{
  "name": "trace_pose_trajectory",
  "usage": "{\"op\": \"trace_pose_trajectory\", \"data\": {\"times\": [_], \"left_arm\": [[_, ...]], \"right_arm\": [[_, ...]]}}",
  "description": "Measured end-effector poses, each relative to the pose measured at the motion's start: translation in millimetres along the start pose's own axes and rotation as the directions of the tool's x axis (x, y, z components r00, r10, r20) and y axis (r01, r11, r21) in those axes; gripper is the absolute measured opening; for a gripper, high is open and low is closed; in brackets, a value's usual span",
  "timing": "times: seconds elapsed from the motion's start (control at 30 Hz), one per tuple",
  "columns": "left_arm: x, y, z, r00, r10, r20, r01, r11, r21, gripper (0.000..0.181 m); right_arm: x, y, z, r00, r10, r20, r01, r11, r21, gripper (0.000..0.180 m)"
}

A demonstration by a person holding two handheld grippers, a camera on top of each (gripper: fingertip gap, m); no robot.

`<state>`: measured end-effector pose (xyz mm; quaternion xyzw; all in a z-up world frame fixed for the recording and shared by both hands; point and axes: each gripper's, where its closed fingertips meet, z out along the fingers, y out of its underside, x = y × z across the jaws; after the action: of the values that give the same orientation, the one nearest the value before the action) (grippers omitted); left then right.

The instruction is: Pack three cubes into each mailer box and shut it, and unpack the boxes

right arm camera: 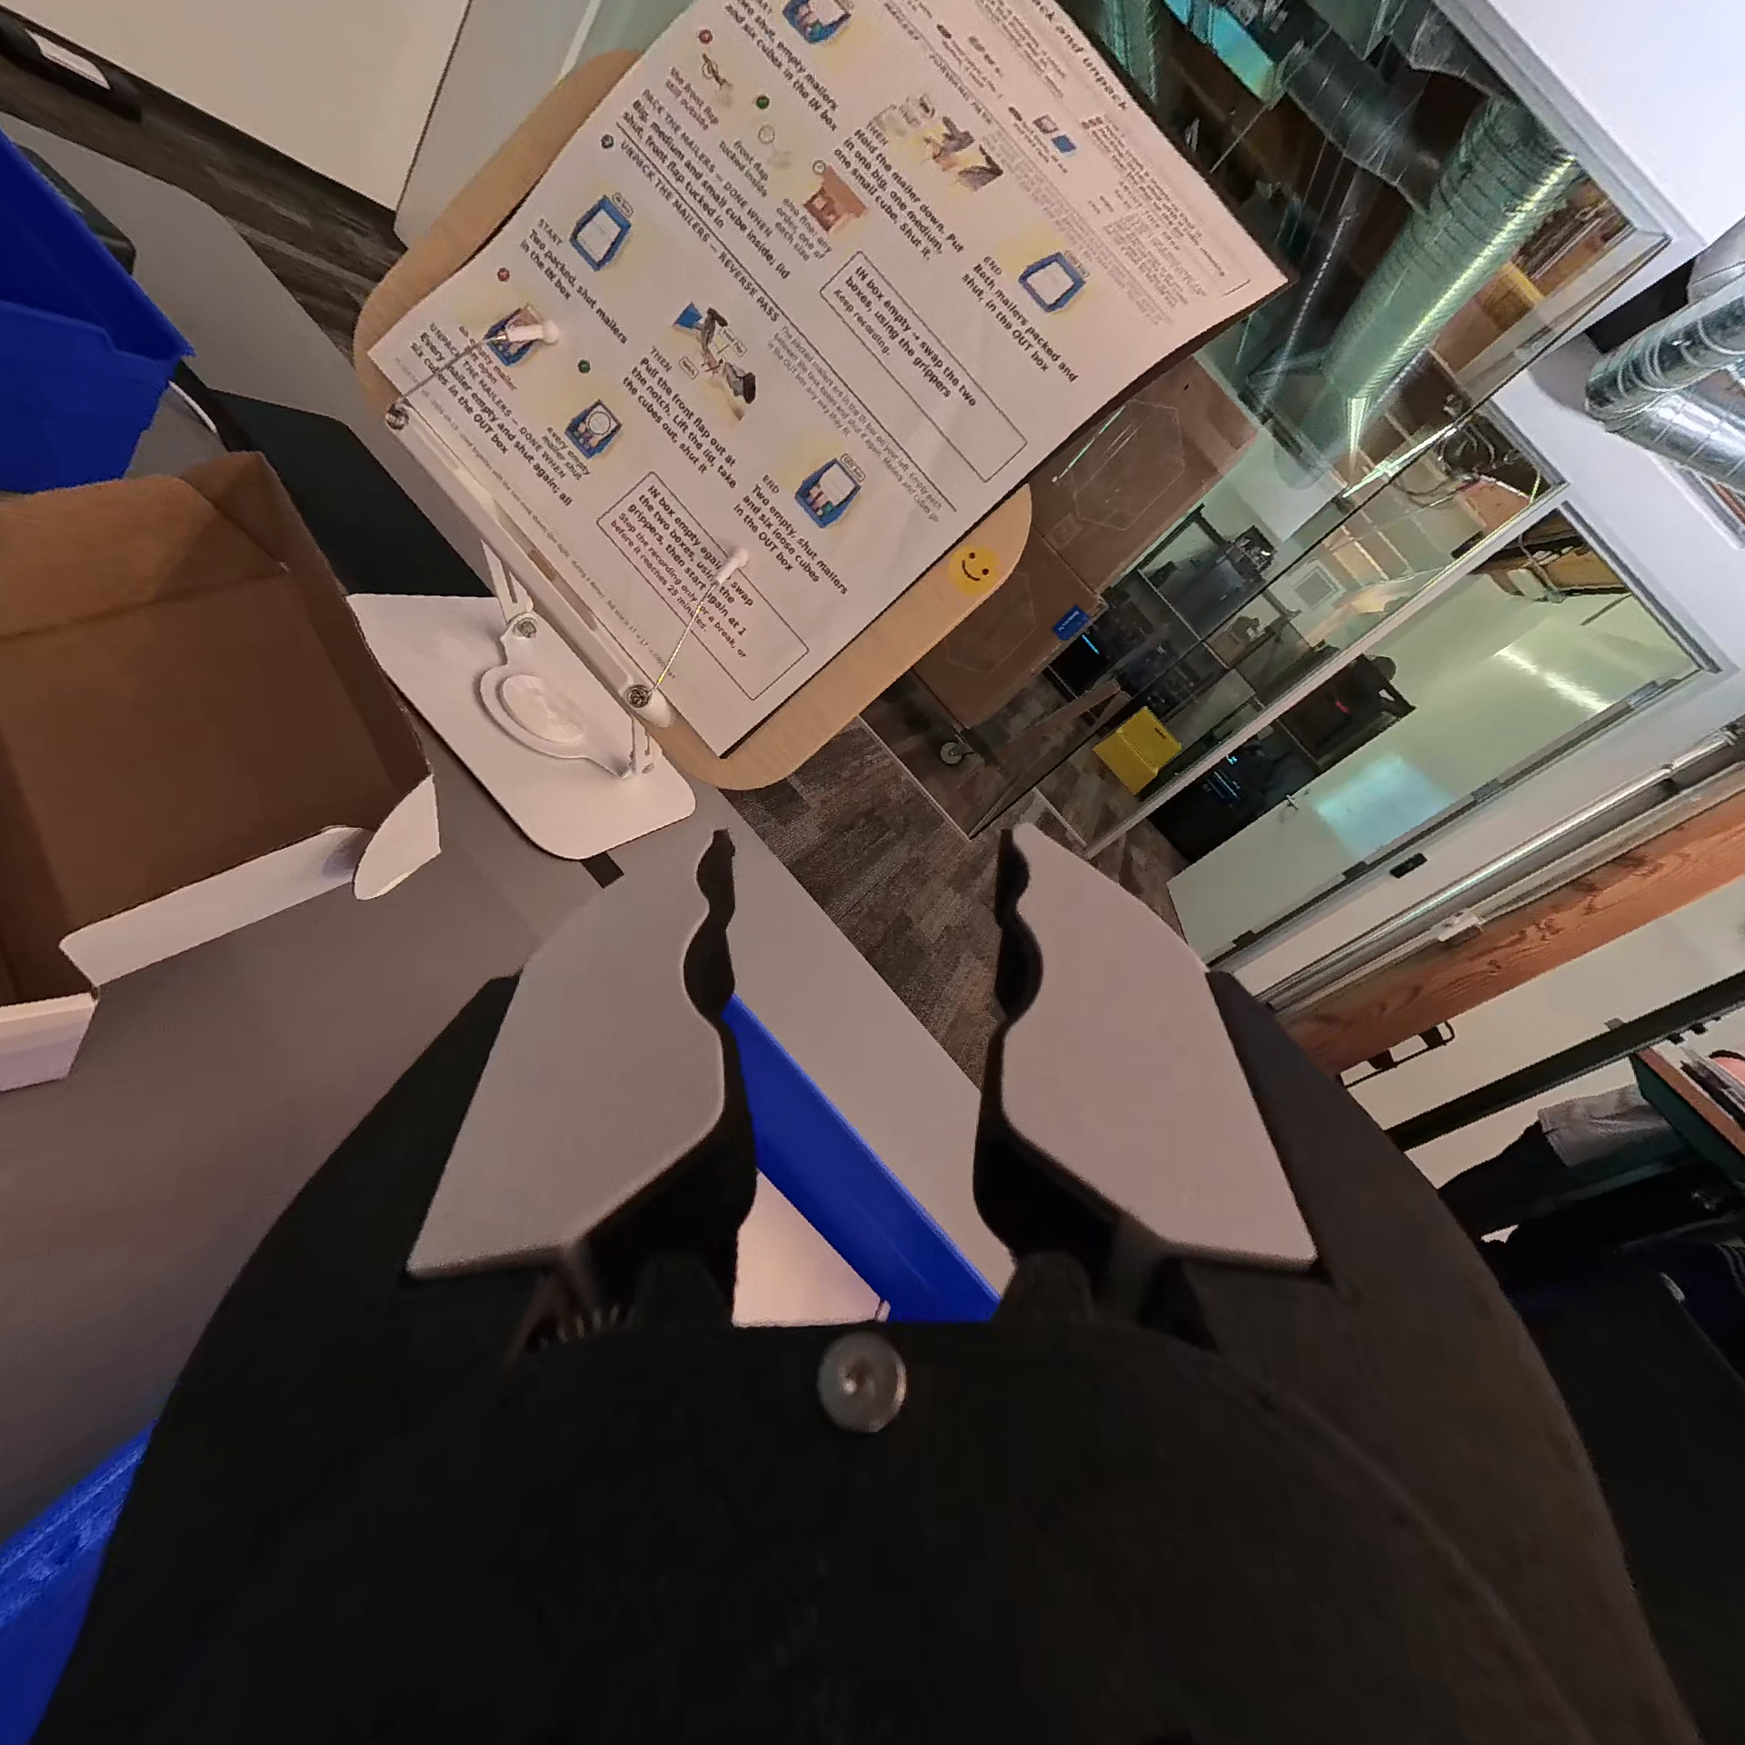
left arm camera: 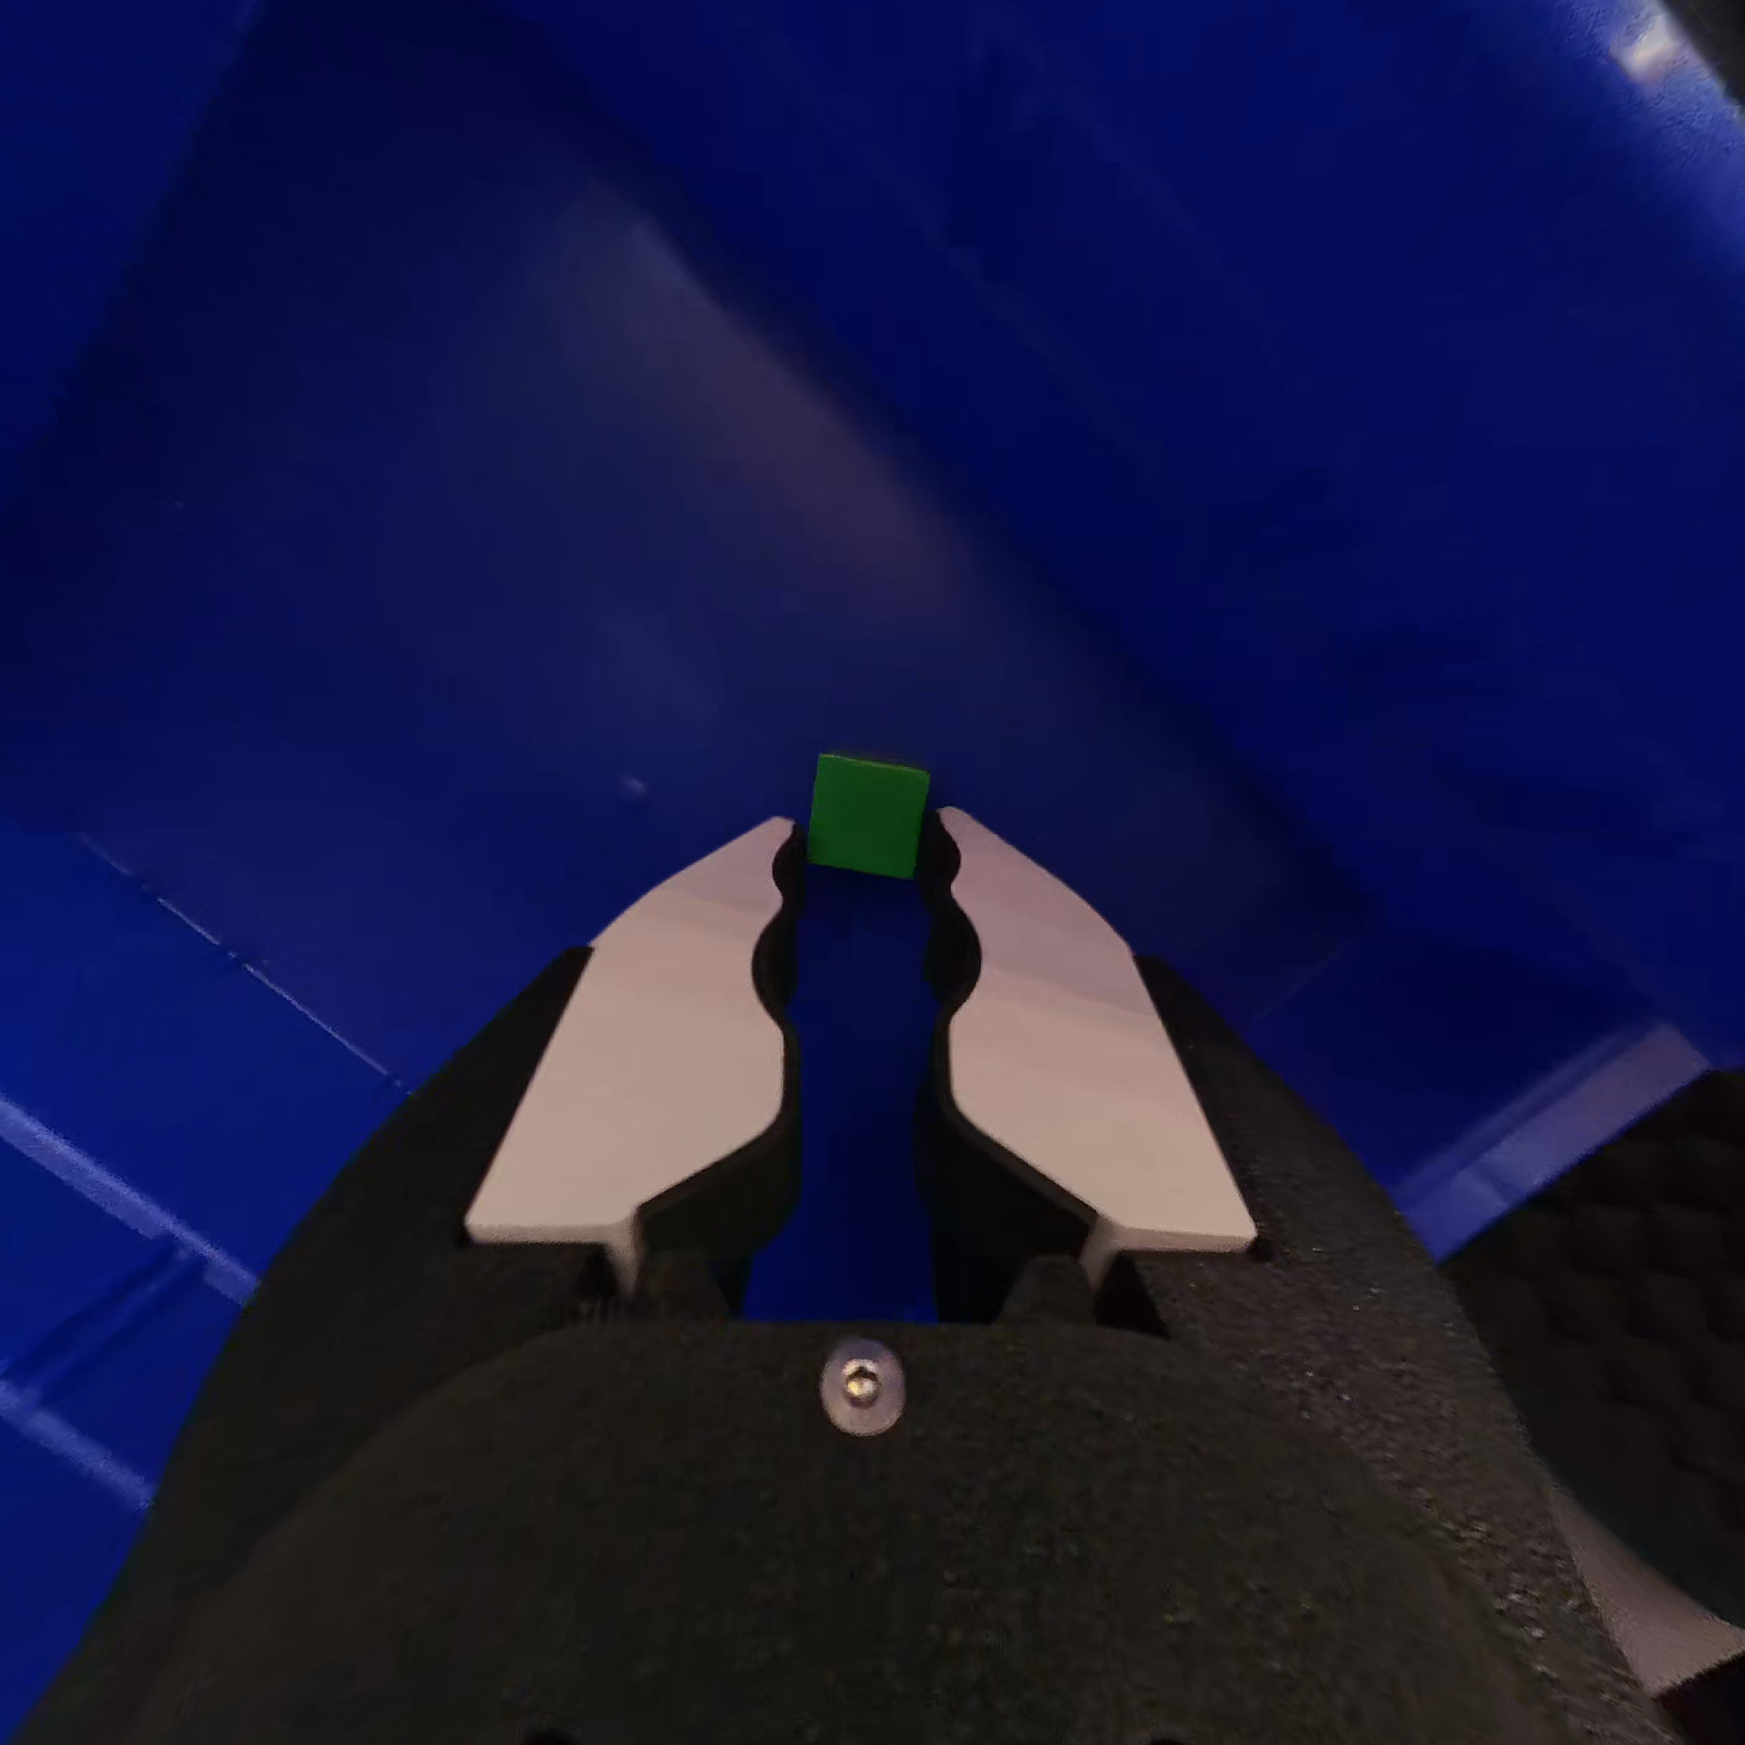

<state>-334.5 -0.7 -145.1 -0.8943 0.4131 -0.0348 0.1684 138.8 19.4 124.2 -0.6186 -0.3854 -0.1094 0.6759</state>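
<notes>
The left gripper [left arm camera: 867, 831] is down inside a blue bin [left arm camera: 944, 425], and blue walls fill almost all of the left wrist view. A small green cube [left arm camera: 869, 817] sits right between the tips, in the middle of the frame. The fingers [left arm camera: 661, 1020] are close in on both sides of the cube and seem to be pinching it, so it looks held. I cannot tell if the cube rests on the bin floor or is lifted a little. No other cubes show in this view. In the right wrist view the right gripper [right arm camera: 864, 869] is spread apart with nothing between its tips, and it points out over the grey table [right arm camera: 236, 1086] toward the room. At the left edge of that frame sits a brown mailer box [right arm camera: 189, 680] with its lid up, and the part of its inside that shows has no cubes in it. Just beside it, near the middle of the frame, a white stand [right arm camera: 567, 736] holds up a printed sheet [right arm camera: 803, 330]. So I think the job is at one single cube. If the cube is on its way to the open box, packing has hardly begun. If it is being dropped into the bin, unpacking may be partly done. The pictures cannot say which. The box is not shut yet.
</notes>
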Motion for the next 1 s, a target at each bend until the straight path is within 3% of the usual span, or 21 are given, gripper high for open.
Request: {"op": "trace_pose_trajectory", "data": {"times": [0.17, 0.3, 0.37, 0.43, 0.5, 0.63, 0.8, 1.0], "left_arm": [[-18, -14, -31, 0.991, 0.059, 0.119, -0.063, 0.998, 0.031, 0.023], [-29, -79, -124, 0.968, 0.034, 0.247, -0.110, 0.948, 0.299, 0.022], [-2, -118, -165, 0.977, 0.075, 0.200, -0.157, 0.886, 0.436, 0.022], [43, -147, -176, 0.983, 0.160, 0.091, -0.184, 0.856, 0.483, 0.022], [96, -163, -159, 0.962, 0.272, 0.000, -0.241, 0.855, 0.460, 0.022], [177, -174, -72, 0.867, 0.496, -0.041, -0.461, 0.833, 0.306, 0.022], [218, -193, 1, 0.768, 0.636, -0.079, -0.609, 0.763, 0.217, 0.022], [222, -200, 42, 0.744, 0.649, -0.161, -0.638, 0.761, 0.120, 0.022]], "right_arm": [[5, 0, -4, 1.000, 0.013, -0.010, -0.013, 1.000, 0.015, 0.054], [12, -7, -13, 0.999, 0.023, -0.036, -0.021, 0.998, 0.054, 0.054], [13, -12, -18, 0.999, 0.023, -0.043, -0.020, 0.997, 0.070, 0.054], [12, -15, -21, 0.999, 0.013, -0.040, -0.010, 0.997, 0.073, 0.053], [9, -16, -22, 0.999, -0.002, -0.032, 0.004, 0.998, 0.066, 0.053], [4, -17, -21, 1.000, -0.018, -0.012, 0.019, 0.998, 0.062, 0.053], [-1, -12, -19, 0.999, -0.041, 0.008, 0.041, 0.998, 0.038, 0.053], [5, -7, -23, 1.000, -0.029, 0.008, 0.029, 0.999, 0.043, 0.053]]}}
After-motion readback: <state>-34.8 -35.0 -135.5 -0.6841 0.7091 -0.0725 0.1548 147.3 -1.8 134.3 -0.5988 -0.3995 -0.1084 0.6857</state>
